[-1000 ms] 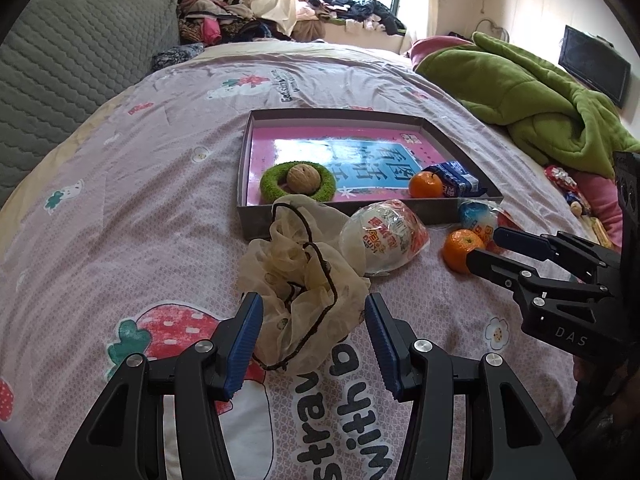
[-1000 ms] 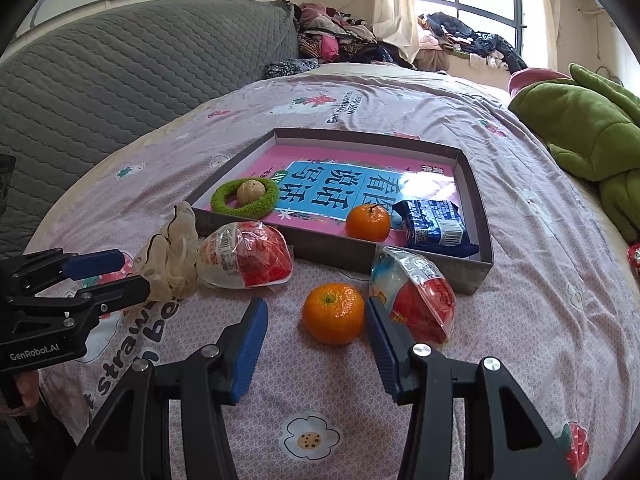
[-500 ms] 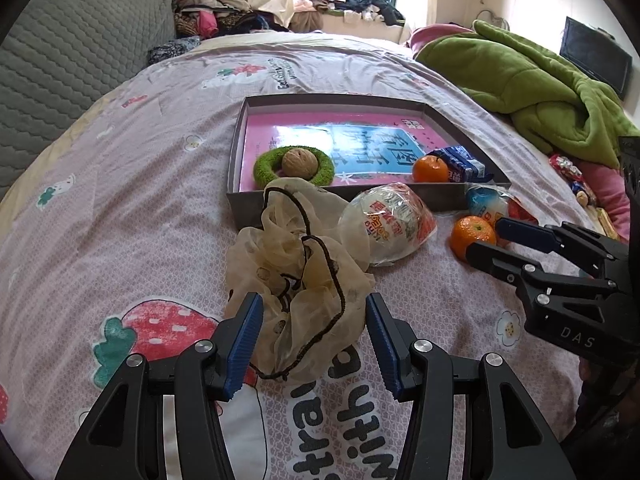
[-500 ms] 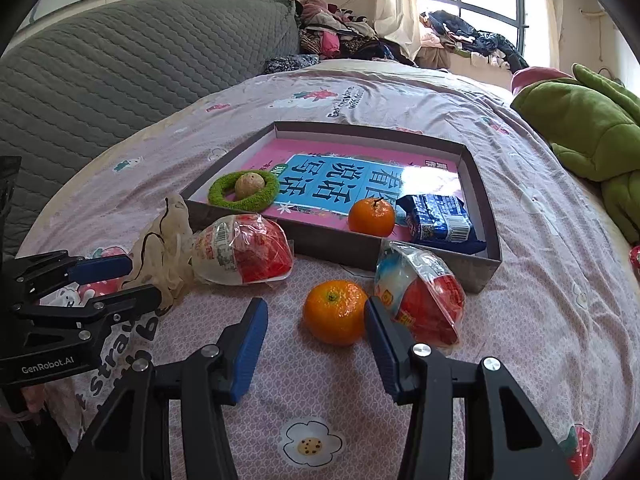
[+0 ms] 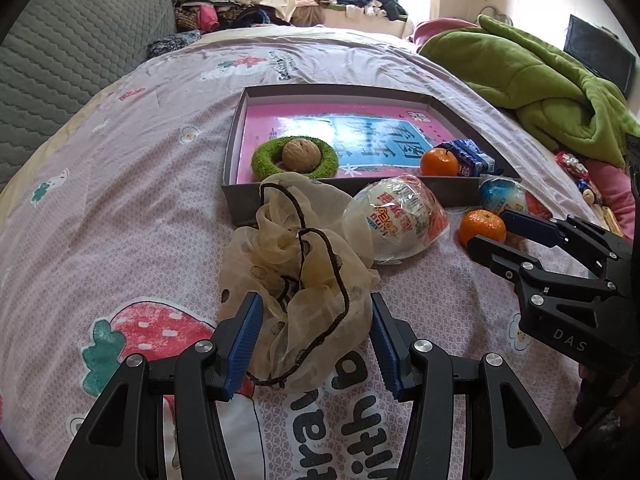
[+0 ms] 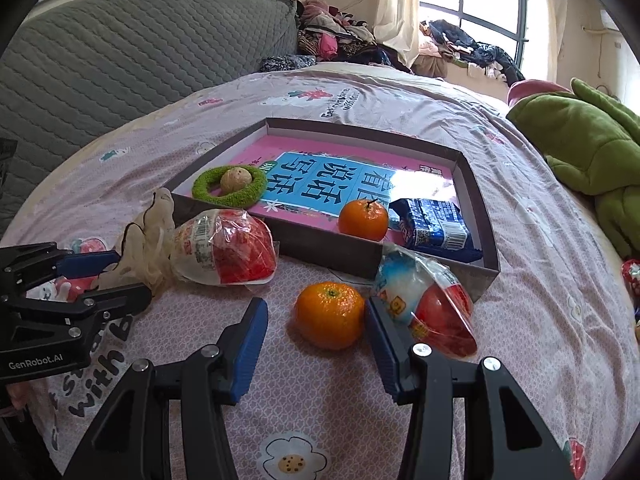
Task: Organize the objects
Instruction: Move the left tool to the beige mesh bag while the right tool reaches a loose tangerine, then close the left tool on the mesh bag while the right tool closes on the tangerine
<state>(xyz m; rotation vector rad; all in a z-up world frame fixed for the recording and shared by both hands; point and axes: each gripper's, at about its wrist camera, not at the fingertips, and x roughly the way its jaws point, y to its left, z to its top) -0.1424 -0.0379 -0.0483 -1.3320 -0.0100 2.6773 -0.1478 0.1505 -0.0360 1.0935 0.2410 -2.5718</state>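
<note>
Cream chiffon scarf point(image 5: 308, 276) lay bunched between the left gripper point(image 5: 314, 336)'s unclenched jaws, near the grey tray point(image 5: 448, 196), while the right gripper point(image 6: 316, 330), also released, straddled a loose mandarin point(image 6: 330, 315), seemingly both poised for tidying.

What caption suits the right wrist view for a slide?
Open right gripper straddles a round orange tangerine on the pink bedsheet, before a shallow grey box.

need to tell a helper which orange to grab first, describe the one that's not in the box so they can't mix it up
Find the shallow grey box on the pink bedsheet. Just outside its near wall, the loose orange lies on the sheet between the open right gripper pads, beside a wrapped toy egg. The other orange sits inside the box by a blue carton.
</note>
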